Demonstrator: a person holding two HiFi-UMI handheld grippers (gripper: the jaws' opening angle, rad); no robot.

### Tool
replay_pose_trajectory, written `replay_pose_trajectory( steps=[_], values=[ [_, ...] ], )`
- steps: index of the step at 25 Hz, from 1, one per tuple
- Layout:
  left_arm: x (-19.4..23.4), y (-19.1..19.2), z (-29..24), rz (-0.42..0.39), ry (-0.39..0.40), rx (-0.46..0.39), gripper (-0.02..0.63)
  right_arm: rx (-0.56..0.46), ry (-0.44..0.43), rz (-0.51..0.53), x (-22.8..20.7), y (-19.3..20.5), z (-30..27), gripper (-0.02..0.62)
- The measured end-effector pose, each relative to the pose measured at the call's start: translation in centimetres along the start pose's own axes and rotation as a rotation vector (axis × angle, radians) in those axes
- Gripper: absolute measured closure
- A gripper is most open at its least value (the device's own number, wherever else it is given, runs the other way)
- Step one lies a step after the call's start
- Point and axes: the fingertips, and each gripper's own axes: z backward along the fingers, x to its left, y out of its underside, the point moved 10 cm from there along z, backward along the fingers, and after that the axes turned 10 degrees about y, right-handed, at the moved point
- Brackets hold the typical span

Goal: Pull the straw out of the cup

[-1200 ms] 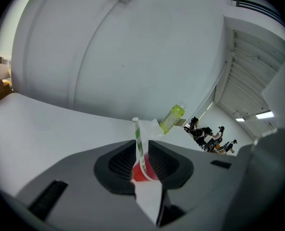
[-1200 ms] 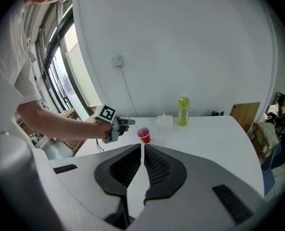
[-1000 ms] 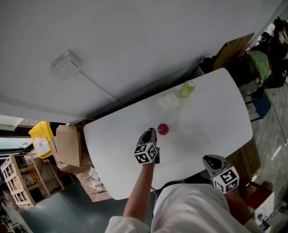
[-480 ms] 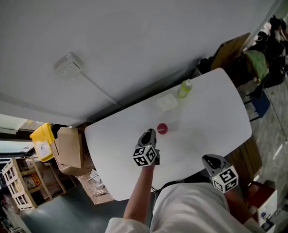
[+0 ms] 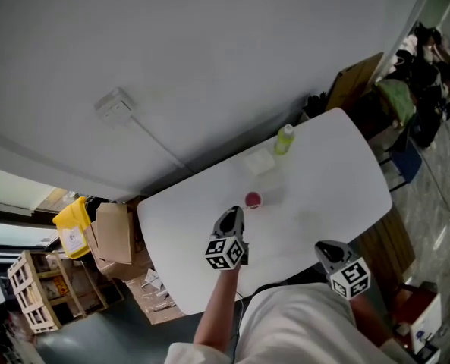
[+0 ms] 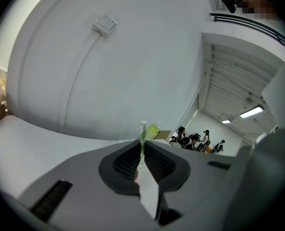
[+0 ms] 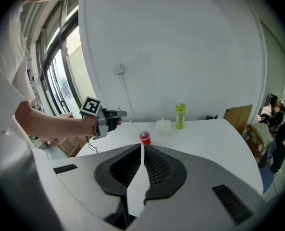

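Observation:
A small red cup [image 5: 253, 199] stands near the middle of the white table [image 5: 338, 180]. My left gripper [image 5: 231, 217] hovers just on the near side of it, shut on a thin green-and-white striped straw [image 6: 142, 130]. In the right gripper view the left gripper [image 7: 120, 113] holds the straw [image 7: 132, 125] slanted, with its lower end down at the red cup [image 7: 144, 137]. Near the table's front edge my right gripper [image 5: 329, 252] is shut with nothing in it, its jaws [image 7: 141, 153] closed and pointing at the cup.
A green bottle [image 5: 284, 139] and a white box [image 5: 260, 161] stand at the table's far side by the wall. Cardboard boxes [image 5: 114, 233] and a yellow bin [image 5: 71, 220] sit on the floor to the left. Chairs and bags crowd the right end.
My left gripper has drawn back slightly from the cup toward the person, still shut on the straw. The right gripper has barely moved.

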Motion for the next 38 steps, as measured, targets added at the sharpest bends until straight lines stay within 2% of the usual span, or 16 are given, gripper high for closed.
replay_pose_trajectory(
  steps=[5,15,21,26,38],
  values=[
    [-2.8,-0.4,1.8,-0.024,0.026,-0.017,0.581,-0.025,-0.014,0.009,-0.5,0.6,1.5,0.551],
    [-8.0,0.7,5.9,-0.058,-0.009,-0.046,0.581,-0.063,-0.070,0.009,-2.1,2.9,4.8,0.551],
    [-11.2,2.3,8.7,-0.056,-0.031,-0.058,0.581,-0.096,-0.088,-0.037,-3.0,5.5,7.5,0.551],
    [-14.6,3.3,12.1,-0.087,-0.043,-0.094,0.581,-0.130,-0.104,-0.081,-3.6,7.6,9.9,0.551],
    [-20.8,6.1,21.1,-0.092,-0.069,-0.180,0.581,-0.182,-0.193,-0.067,-2.4,9.3,12.8,0.551]
  ],
)
